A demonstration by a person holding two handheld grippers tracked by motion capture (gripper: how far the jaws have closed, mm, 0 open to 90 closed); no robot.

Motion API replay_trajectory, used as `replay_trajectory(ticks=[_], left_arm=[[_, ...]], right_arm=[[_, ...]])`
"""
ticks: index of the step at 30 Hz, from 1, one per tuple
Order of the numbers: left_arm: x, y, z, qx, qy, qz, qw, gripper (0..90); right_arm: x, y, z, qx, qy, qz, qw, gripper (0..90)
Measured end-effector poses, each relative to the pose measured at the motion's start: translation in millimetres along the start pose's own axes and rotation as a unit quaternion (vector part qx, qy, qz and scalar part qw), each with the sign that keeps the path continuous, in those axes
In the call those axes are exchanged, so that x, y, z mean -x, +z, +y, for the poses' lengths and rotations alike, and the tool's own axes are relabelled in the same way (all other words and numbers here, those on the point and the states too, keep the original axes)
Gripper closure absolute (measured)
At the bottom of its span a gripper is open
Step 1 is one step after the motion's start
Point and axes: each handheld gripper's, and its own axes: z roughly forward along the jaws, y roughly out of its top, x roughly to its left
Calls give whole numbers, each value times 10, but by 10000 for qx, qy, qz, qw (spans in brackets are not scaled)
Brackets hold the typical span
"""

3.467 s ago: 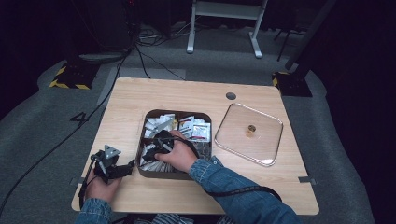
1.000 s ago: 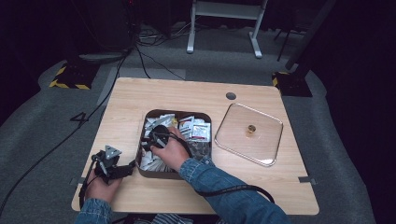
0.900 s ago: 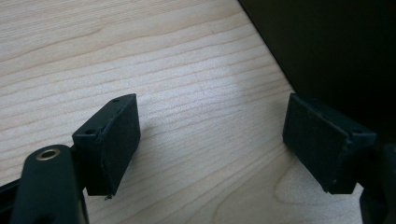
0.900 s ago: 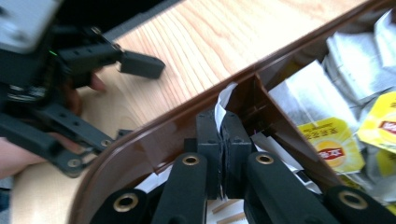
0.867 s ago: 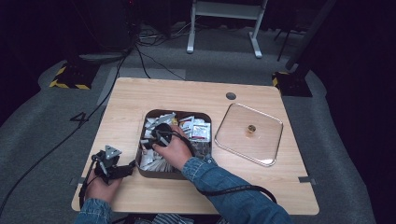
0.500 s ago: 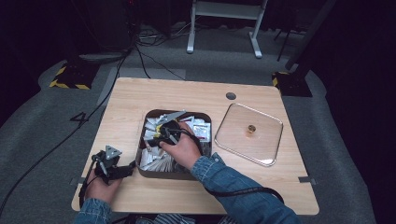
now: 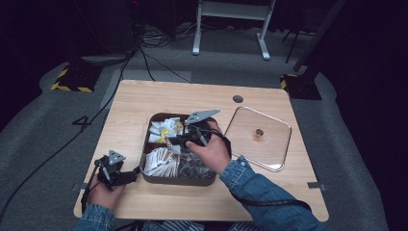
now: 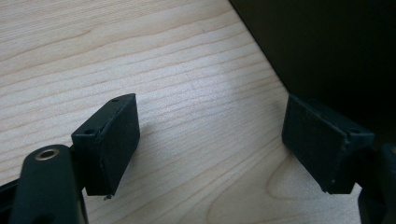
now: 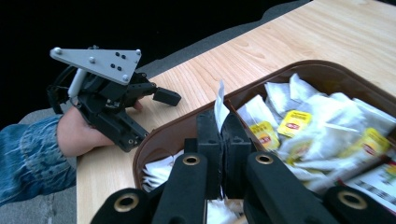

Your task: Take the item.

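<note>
Pinching a white sachet (image 9: 219,106) upright in my right tool (image 9: 223,122), I hover above the brown tray (image 9: 154,142), with my spread, empty left tool (image 7: 126,174) idle beyond its near rim.

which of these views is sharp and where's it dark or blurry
High view: table evenly lit, floor beyond falls into near black, the clear lid shows soft glare. Left gripper view: wood grain crisp, pads slightly soft, dark box wall at upper right. Right gripper view: the near tongs are soft, the tea bags sharper, background black.
</note>
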Motion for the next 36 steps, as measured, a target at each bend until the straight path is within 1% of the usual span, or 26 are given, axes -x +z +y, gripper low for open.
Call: replay_trajectory(ticks=[1, 7, 8, 10, 12, 14, 15, 16, 17, 19, 22, 29, 32, 36], left_arm=[[0, 0, 0, 1, 2, -2, 10000, 197], [1, 0, -1, 0, 6, -13, 10000, 197], [1, 0, 0, 1, 4, -14, 10000, 197], [1, 0, -1, 2, -1, -15, 10000, 197], [0, 0, 0, 1, 1, -17, 10000, 197], [1, 1, 0, 3, -1, -17, 10000, 196], [1, 1, 0, 3, 0, -19, 10000, 196], [0, 0, 0, -1, 4, -18, 10000, 196], [0, 1, 0, 1, 1, -20, 10000, 196], [-1, -1, -1, -2, 9, -21, 10000, 196], [0, -4, -6, 9, 6, -31, 10000, 196], [-3, -13, -13, -6, 35, -41, 10000, 195], [-1, -16, -17, -4, 31, -33, 10000, 195], [0, -18, -18, -5, 30, -32, 10000, 195]], right_arm=[[0, 0, 0, 0, 0, 0, 10000, 891], [45, -283, -56, 170, 5, -124, 9998, 892], [61, -364, -78, 214, 31, -173, 9996, 892], [69, -394, -88, 222, 40, -187, 9996, 891], [99, -518, -124, 264, 86, -288, 9992, 892], [106, -546, -133, 283, 94, -309, 9991, 892], [131, -628, -163, 304, 119, -370, 9988, 892], [131, -628, -163, 304, 119, -370, 9988, 892], [158, -690, -190, 317, 167, -427, 9984, 891], [172, -719, -202, 321, 184, -465, 9982, 891], [210, -810, -240, 364, 243, -522, 9977, 891], [241, -913, -284, 369, 291, -511, 9976, 891], [267, -991, -335, 337, 290, -542, 9975, 891], [296, -1044, -398, 289, 333, -583, 9973, 891]])
